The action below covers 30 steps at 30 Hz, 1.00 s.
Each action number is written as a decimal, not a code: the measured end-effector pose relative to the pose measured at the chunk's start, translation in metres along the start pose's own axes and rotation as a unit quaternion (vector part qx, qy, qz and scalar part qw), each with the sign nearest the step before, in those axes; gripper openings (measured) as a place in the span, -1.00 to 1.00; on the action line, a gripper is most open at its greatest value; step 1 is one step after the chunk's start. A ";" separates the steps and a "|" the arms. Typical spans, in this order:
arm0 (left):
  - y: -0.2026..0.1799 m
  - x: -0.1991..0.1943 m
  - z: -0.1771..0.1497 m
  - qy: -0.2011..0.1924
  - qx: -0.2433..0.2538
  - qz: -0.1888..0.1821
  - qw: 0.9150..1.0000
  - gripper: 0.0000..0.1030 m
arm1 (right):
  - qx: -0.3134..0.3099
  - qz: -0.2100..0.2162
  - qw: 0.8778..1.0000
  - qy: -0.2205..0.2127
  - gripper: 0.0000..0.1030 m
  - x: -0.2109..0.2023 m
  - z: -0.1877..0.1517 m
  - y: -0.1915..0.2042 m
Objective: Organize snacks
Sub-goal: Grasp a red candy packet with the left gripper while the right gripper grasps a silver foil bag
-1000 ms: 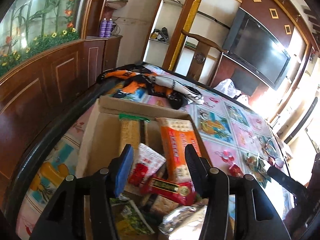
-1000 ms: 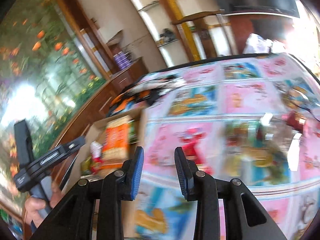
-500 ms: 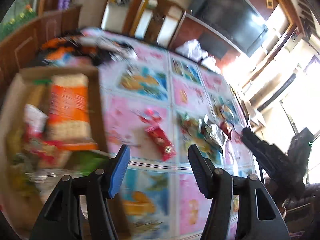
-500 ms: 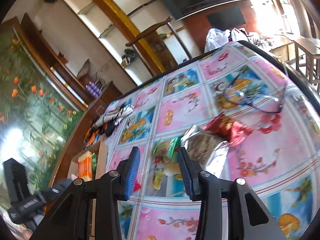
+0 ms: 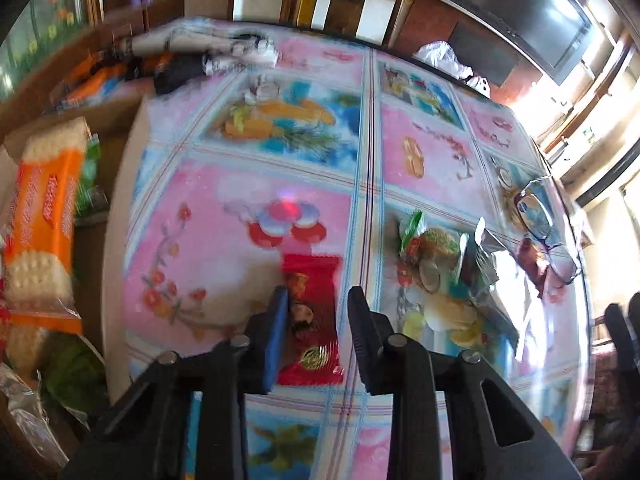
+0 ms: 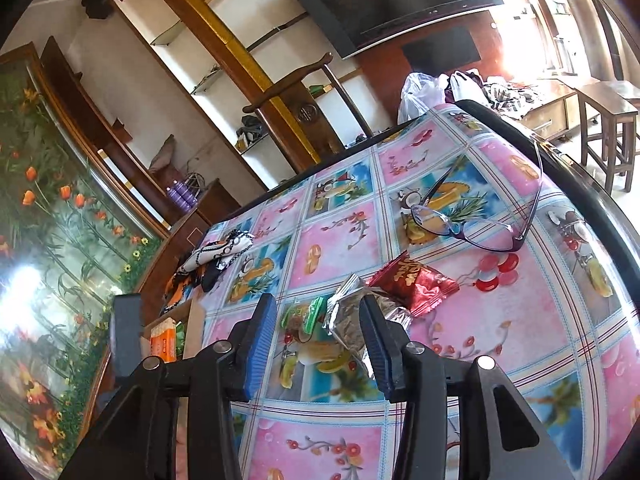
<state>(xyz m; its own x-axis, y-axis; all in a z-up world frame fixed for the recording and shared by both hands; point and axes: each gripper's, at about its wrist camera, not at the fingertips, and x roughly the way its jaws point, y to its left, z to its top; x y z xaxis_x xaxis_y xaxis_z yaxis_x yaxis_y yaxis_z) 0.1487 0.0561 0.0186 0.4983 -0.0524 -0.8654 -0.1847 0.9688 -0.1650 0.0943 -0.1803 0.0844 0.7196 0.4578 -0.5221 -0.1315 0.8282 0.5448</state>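
A red snack packet [image 5: 316, 320] lies flat on the flowered tablecloth. My left gripper [image 5: 316, 296] points down at it, jaws drawn in against its two long edges. Left of it stands a cardboard box [image 5: 116, 200] holding an orange cracker pack [image 5: 44, 208] and other snacks. My right gripper [image 6: 318, 304] hovers open over the table. A green packet [image 6: 304, 316] and a silver foil packet [image 6: 352, 316] lie just beyond its fingers, untouched. Another red packet with gold lettering [image 6: 412, 280] lies right of the foil one.
Purple-framed glasses [image 6: 472, 224] rest near the table's right edge, behind the packets. A patterned cloth [image 6: 216, 256] is bunched at the far left, past the box [image 6: 194, 328]. A wooden chair [image 6: 296, 80] stands behind the table.
My left gripper swung from above the box to the right and down onto the red packet, and its jaws narrowed. My right gripper came closer to the packet pile with jaws slightly wider.
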 end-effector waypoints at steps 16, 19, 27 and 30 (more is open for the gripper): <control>-0.004 -0.022 -0.045 -0.027 0.065 -0.033 0.997 -0.61 | -0.052 -0.037 0.995 0.079 -0.10 0.077 0.002 -0.008; -0.001 -0.021 -0.044 -0.020 0.058 -0.046 0.997 -0.61 | -0.057 -0.052 0.994 0.072 0.00 0.085 0.005 -0.011; -0.001 -0.022 -0.044 -0.017 0.056 -0.051 0.997 -0.61 | -0.082 -0.023 0.988 0.128 0.11 0.089 -0.007 0.000; -0.002 -0.022 -0.045 -0.021 0.063 -0.044 0.997 -0.61 | -0.135 -0.059 0.981 0.124 0.24 0.083 -0.019 0.016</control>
<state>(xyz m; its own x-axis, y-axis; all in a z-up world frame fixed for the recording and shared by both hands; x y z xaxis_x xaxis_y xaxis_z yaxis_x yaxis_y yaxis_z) 0.1002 0.0442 0.0168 0.5432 -0.1311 -0.8293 -0.0319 0.9838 -0.1764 0.1395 -0.1232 0.0374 0.5571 0.3909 -0.7327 -0.2568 0.9201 0.2956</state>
